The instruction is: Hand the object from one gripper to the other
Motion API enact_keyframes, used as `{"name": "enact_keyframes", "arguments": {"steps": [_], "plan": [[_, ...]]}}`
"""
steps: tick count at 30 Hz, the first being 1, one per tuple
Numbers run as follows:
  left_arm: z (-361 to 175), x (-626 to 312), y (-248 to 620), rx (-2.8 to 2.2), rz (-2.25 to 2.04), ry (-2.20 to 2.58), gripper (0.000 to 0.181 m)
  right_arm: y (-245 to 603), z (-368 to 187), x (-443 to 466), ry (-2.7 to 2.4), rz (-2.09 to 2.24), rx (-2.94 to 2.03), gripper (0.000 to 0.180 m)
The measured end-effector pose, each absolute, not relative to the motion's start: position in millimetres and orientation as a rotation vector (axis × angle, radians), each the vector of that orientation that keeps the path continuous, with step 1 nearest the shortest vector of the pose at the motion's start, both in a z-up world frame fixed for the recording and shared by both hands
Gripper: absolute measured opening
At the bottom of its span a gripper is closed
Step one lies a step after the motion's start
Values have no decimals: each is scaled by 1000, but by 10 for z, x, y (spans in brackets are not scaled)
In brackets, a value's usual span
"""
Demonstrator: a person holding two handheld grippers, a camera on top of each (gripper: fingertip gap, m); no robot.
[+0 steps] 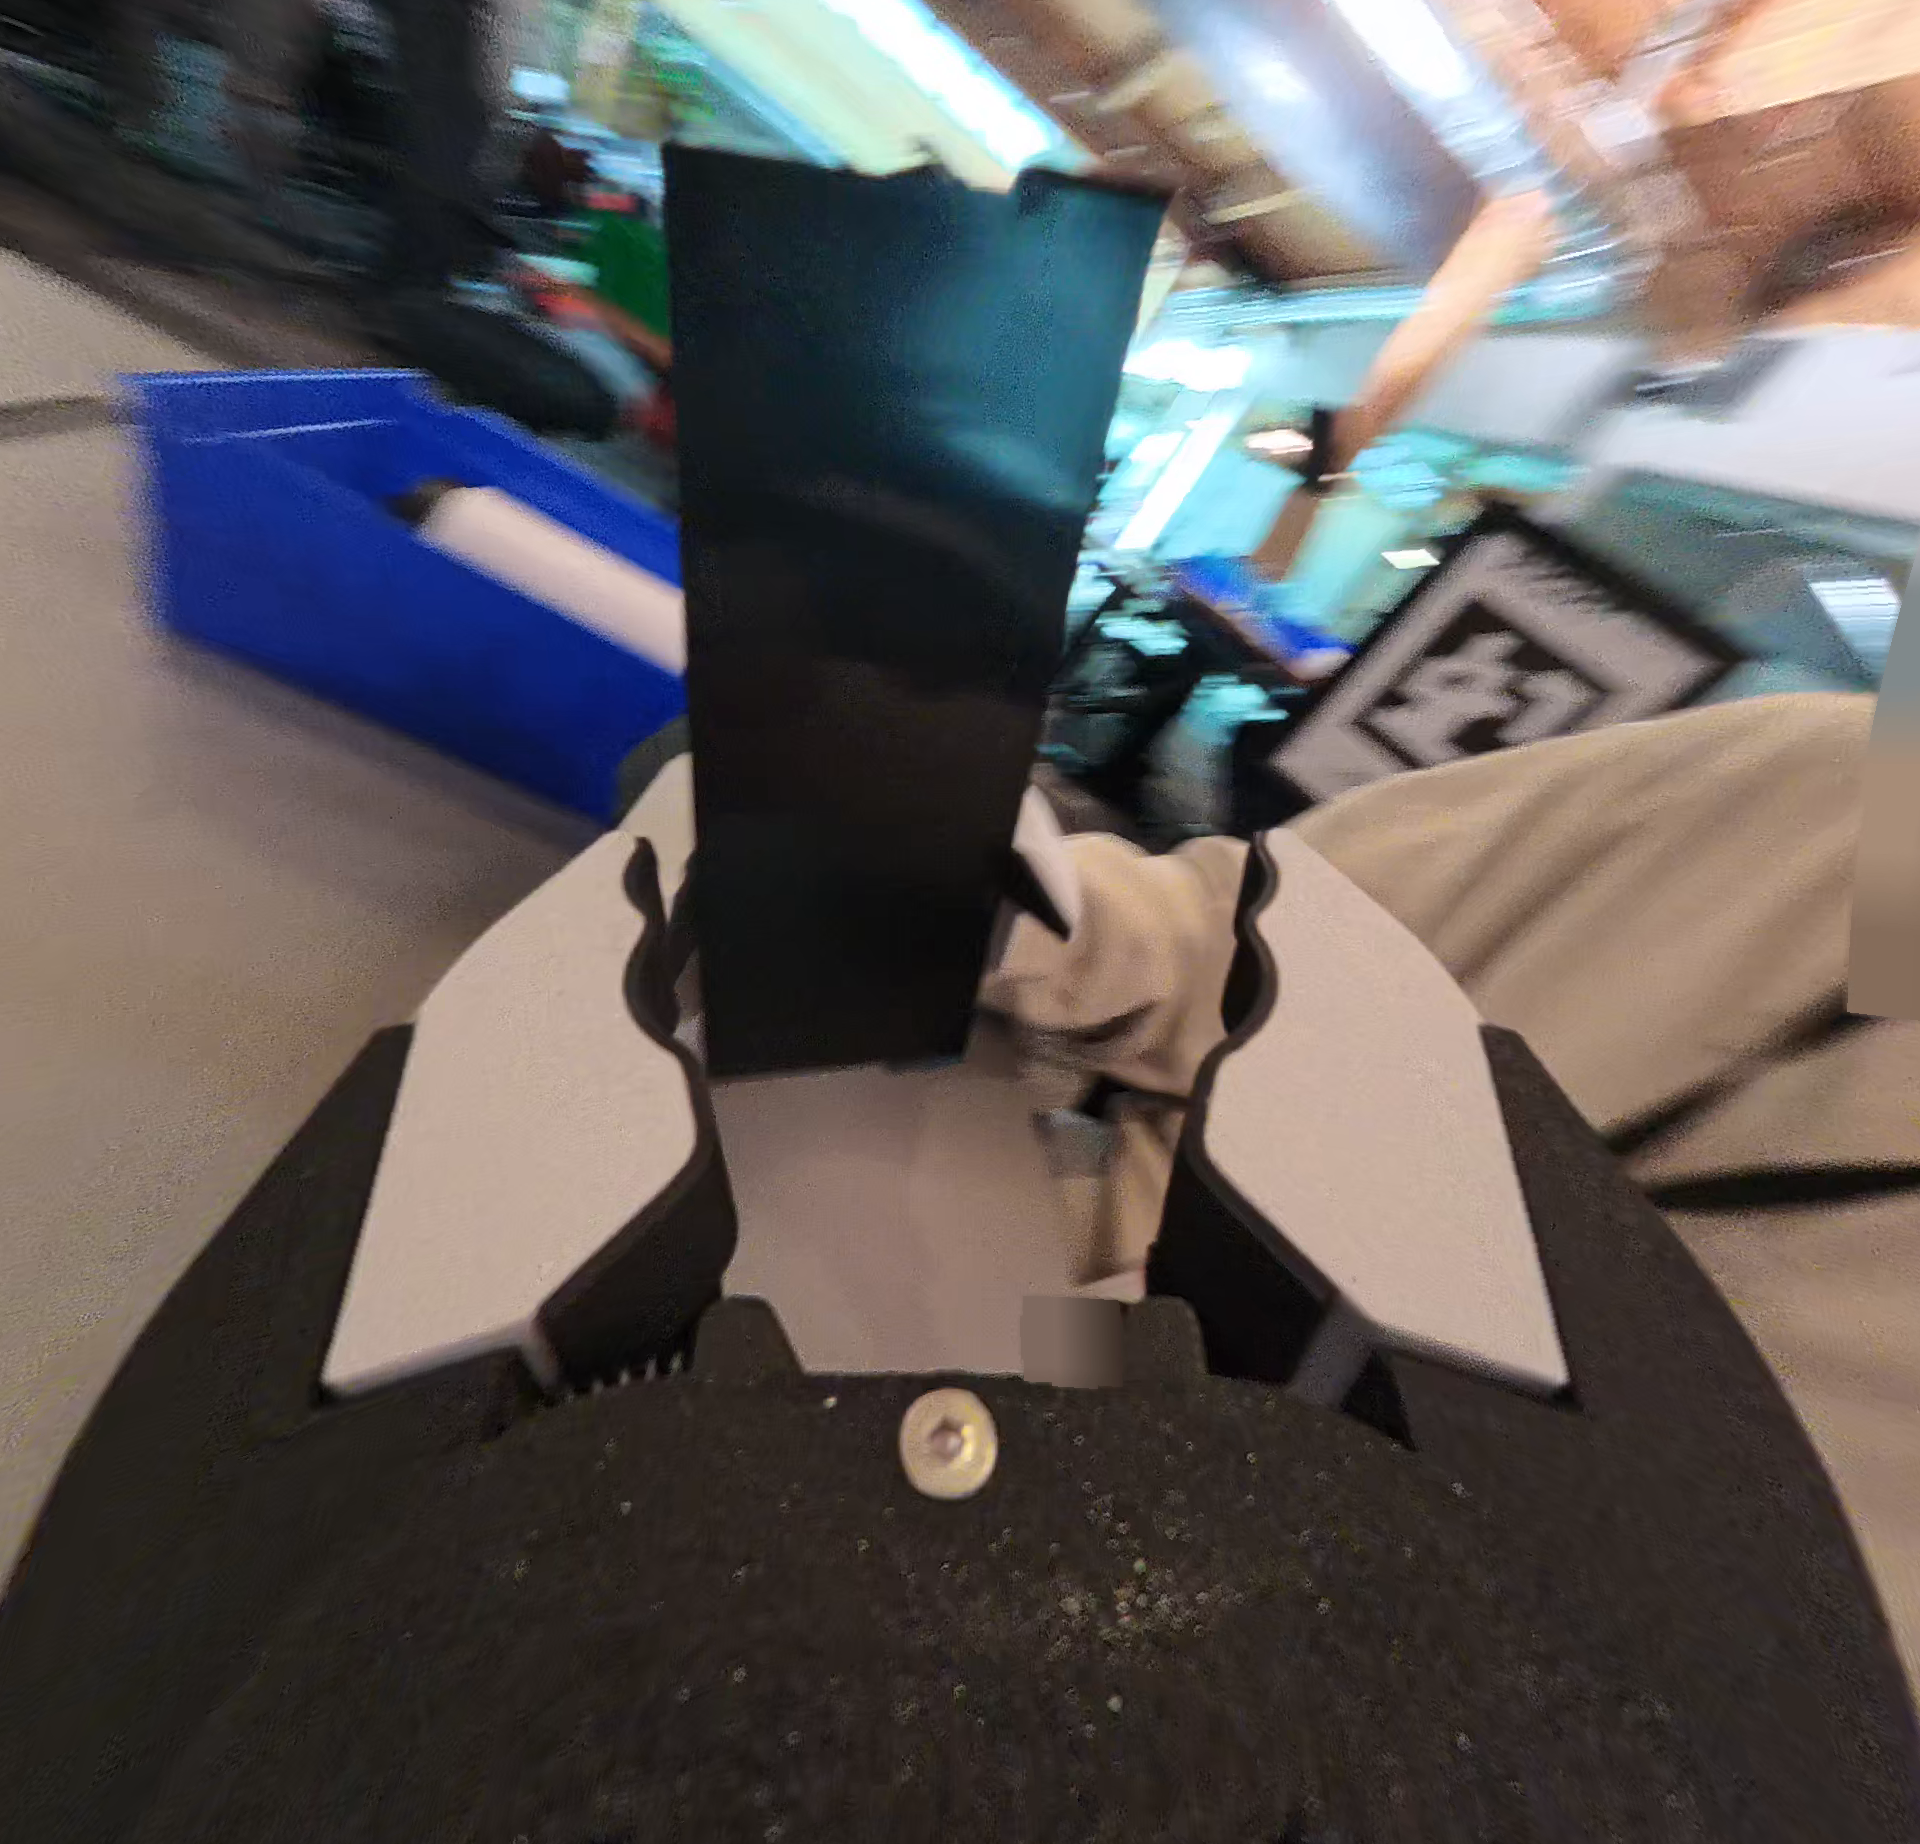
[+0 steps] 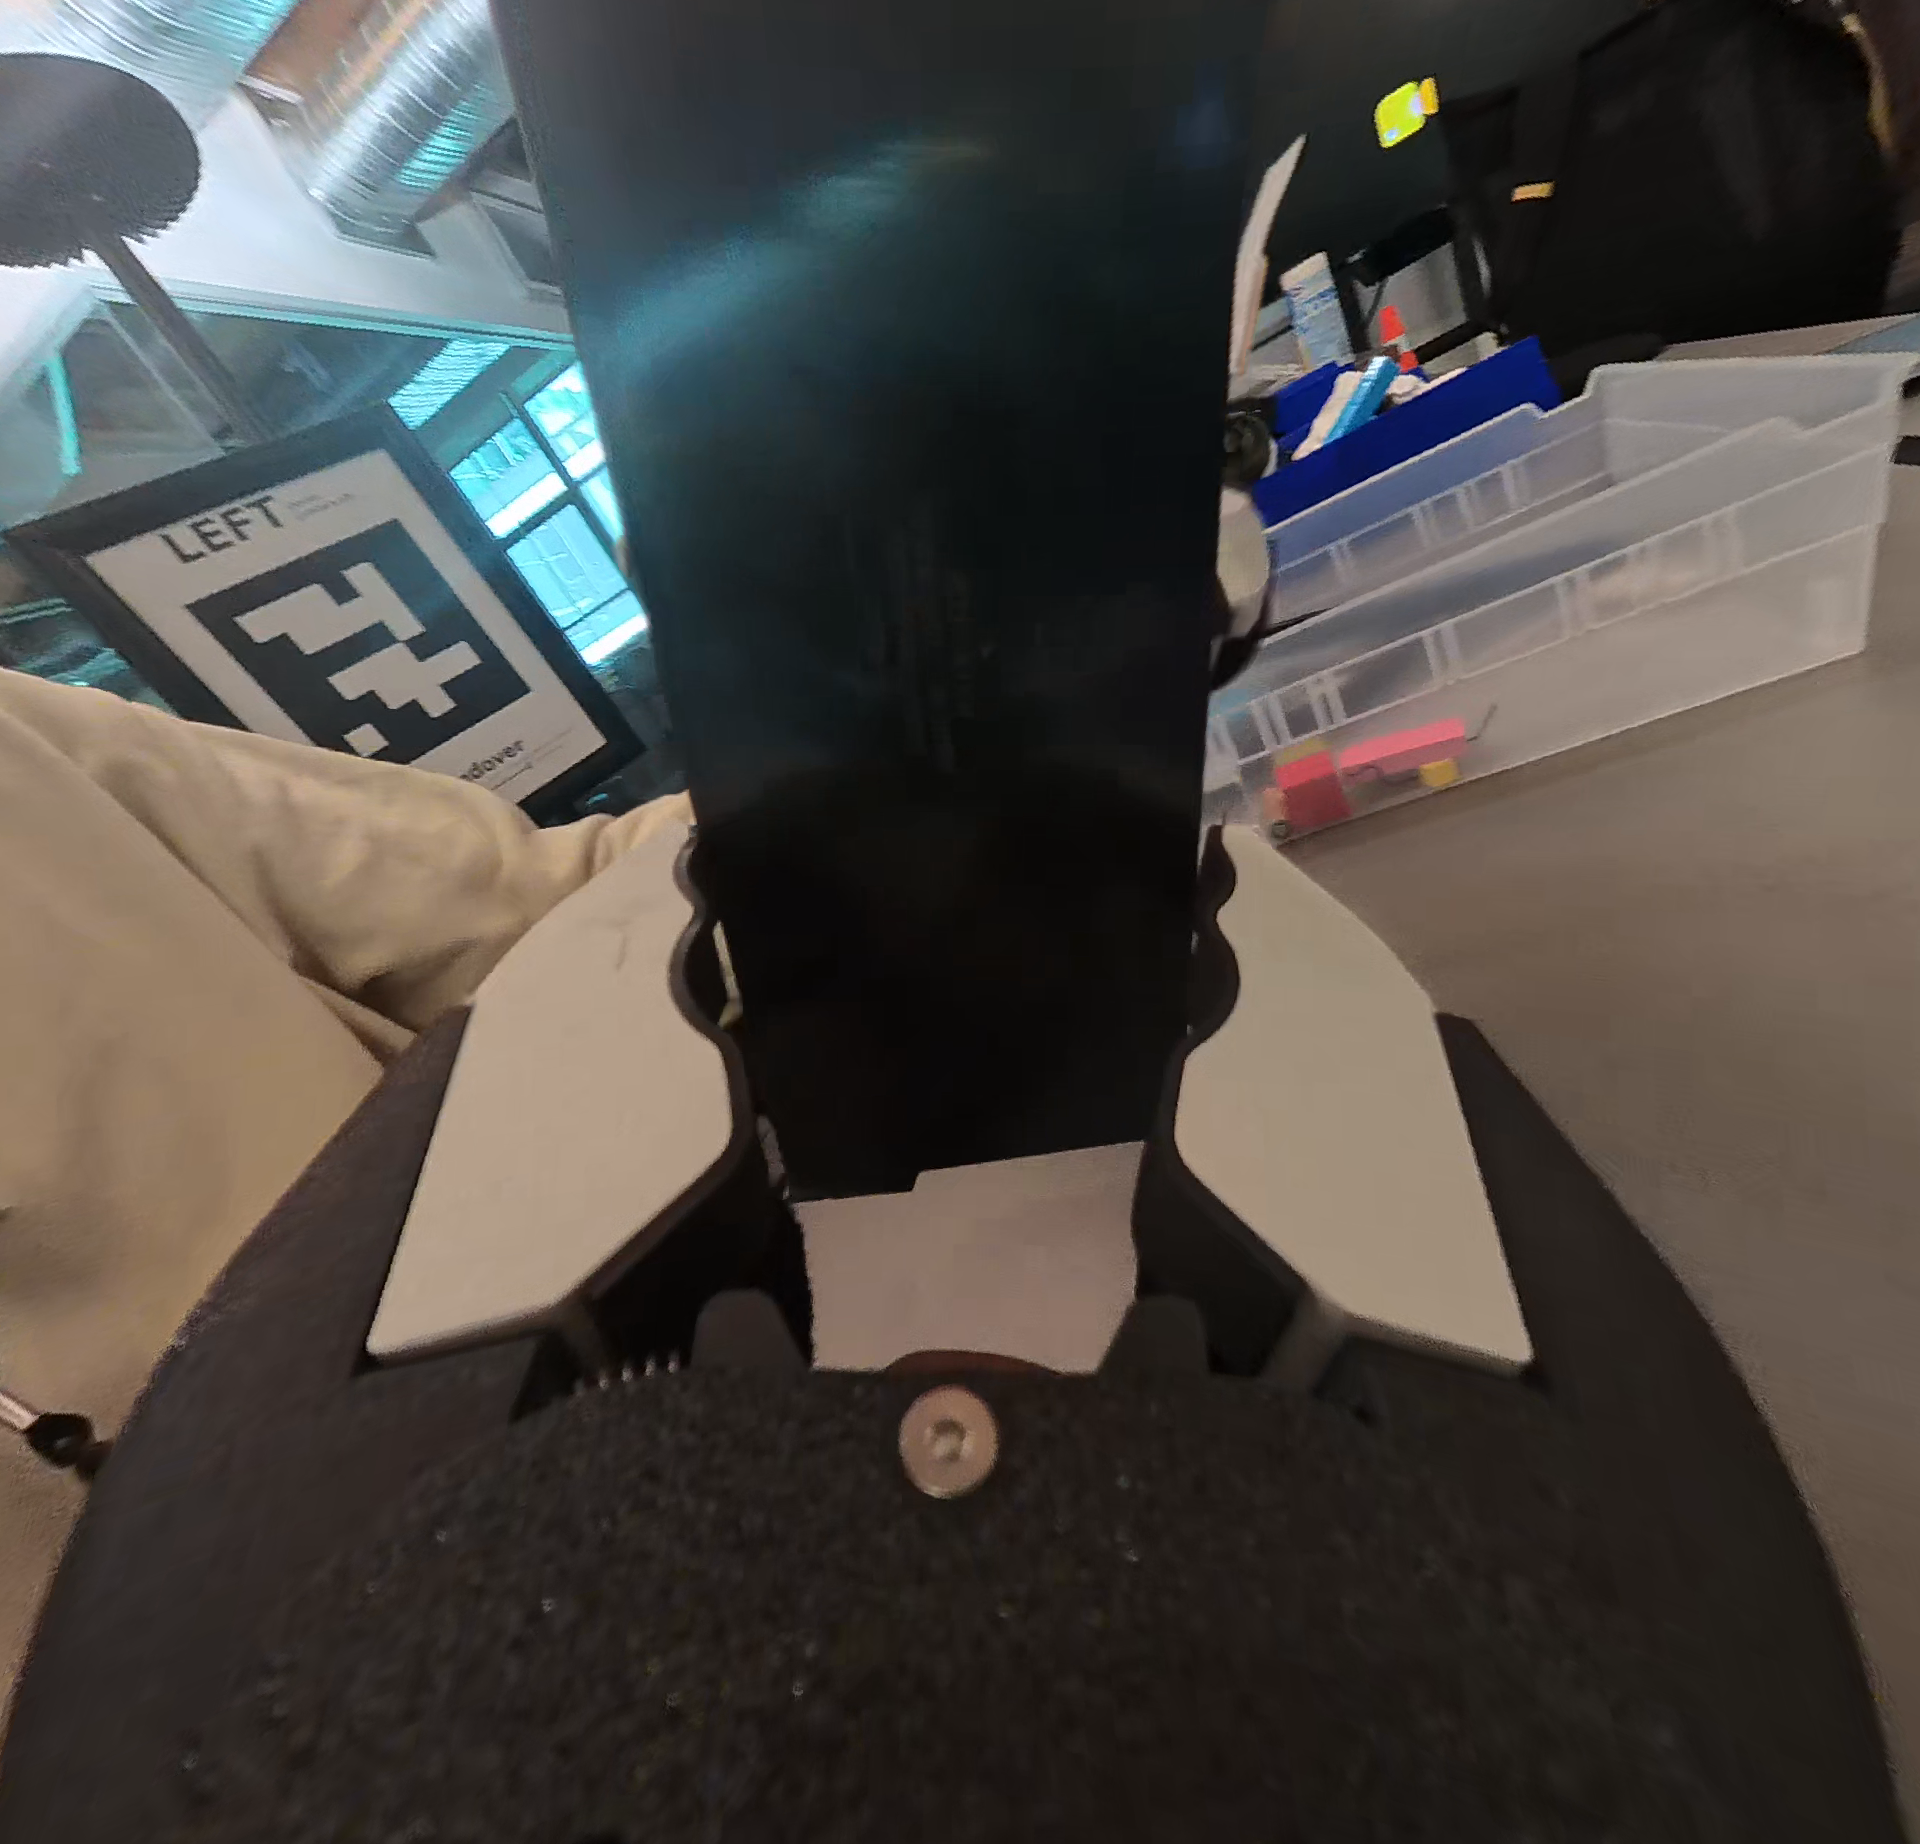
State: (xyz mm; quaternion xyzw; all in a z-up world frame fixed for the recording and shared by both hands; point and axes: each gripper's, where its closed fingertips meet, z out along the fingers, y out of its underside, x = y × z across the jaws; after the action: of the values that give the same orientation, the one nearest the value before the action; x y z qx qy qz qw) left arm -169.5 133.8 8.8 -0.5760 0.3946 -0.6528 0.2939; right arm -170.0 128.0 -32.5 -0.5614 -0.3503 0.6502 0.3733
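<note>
One black panel [image 2: 914,589] clamped in right tongs [image 2: 951,921], left tongs [image 1: 951,921] apart (panel between).

In the right wrist view, a black-framed white card [image 2: 332,641] carries a square black marker, with short printed words above and below it. The black panel [image 2: 914,444] shows faint lines of print, too dim to read. In the left wrist view, a similar marker card [image 1: 1507,672] is blurred.
</note>
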Motion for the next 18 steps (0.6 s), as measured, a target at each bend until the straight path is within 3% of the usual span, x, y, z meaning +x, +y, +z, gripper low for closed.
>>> {"name": "enact_keyframes", "arguments": {"steps": [2,5,14,16,18], "plan": [[227,-1647,1336,-1397,-1963,1125,88,1216,-281,-1722,-907,1719,-1407,88],[267,-1543,1414,-1274,-2105,1207,88,1163,-192,-1743,-886,1783,-1352,87],[162,-1355,1417,-1167,-2268,1348,64,1049,-270,-1809,-948,1831,-1370,87],[155,-1402,1302,-1074,-2336,1426,22,1000,-285,-1831,-972,1855,-1371,87],[194,-1452,1262,-980,-2385,1430,12,958,-263,-1839,-980,1883,-1348,88]]}}
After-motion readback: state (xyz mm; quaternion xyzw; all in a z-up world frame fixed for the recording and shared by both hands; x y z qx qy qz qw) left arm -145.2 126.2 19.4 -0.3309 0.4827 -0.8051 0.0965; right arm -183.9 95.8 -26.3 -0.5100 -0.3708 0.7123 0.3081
